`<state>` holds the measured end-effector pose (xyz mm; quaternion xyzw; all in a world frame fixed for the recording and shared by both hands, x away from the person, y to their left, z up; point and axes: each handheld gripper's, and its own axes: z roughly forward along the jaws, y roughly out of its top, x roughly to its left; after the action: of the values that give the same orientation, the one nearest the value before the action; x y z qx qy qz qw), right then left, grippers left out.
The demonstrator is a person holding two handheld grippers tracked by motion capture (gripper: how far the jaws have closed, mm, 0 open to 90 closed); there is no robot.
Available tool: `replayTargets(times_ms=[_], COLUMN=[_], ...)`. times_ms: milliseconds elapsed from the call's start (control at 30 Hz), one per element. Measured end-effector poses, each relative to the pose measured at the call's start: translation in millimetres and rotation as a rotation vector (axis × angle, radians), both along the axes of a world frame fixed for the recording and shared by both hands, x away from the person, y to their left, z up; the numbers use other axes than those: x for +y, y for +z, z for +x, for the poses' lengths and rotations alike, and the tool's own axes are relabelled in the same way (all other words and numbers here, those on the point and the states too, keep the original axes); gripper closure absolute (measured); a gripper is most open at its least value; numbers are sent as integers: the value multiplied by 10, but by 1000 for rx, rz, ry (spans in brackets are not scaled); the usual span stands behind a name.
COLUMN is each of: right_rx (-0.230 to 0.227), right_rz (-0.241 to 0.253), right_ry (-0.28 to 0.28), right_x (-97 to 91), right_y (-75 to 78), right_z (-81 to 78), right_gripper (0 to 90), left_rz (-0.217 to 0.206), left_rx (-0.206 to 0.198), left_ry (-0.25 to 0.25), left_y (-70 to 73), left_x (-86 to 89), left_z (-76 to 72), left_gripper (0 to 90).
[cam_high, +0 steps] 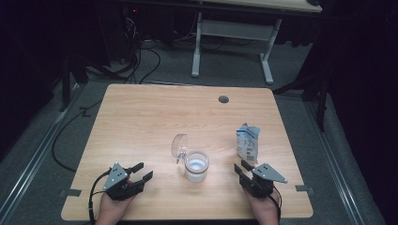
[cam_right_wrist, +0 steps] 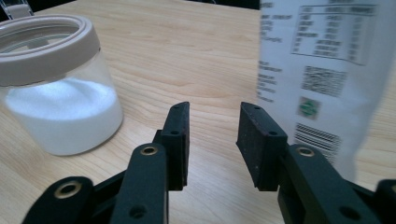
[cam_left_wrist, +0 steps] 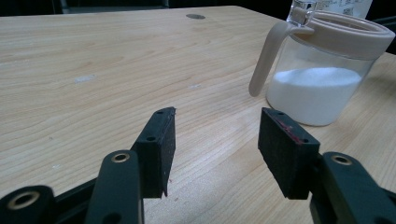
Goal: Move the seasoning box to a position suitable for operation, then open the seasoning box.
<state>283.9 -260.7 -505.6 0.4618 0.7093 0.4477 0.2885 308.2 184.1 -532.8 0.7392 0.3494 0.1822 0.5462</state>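
White powder is sitting in the uncapped jar (cam_high: 196,166) (lid flipped back); both grippers, left (cam_high: 143,172) and right (cam_high: 241,169), are standing apart, gripping nothing; pouch (cam_high: 247,142) is awaiting handling.

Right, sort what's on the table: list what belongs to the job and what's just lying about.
Job:
- jar of white powder, lid flipped open
- white pouch, standing upright
- left tongs, open
- right tongs, open

Lying about:
- grommet in the table
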Motion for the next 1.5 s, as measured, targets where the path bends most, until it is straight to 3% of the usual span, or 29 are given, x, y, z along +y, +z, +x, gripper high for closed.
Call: replayTargets(times_ms=[267,433,600,800,933,1033,1167,1500], right_rx=[19,34,40,37,43,39,42,44], right_rz=[0,2,-13,-30,-44,-48,-51,-61], right_ry=[50,94,150,182,193,198,212,237], right_x=[184,283,389,478,512,530,568,651], right_y=[-13,-41,-58,-79,-90,-90,-100,-110], right_z=[98,136,137,102,90,85,100,106], right_gripper=[731,759,834,892,900,900,900,900], left_rz=[1,-12,-8,-15,3,-14,-4,-22], left_rx=[11,44,29,45,63,104,112,81], left_ry=[10,11,8,11,28,44,54,45], left_y=[0,-2,-1,-1,7,50,145,488], left_x=[1,11,10,11,-16,-67,-168,-586], left_z=[9,44,26,45,62,78,90,203], left_gripper=[471,477,481,539,604,675,739,861])
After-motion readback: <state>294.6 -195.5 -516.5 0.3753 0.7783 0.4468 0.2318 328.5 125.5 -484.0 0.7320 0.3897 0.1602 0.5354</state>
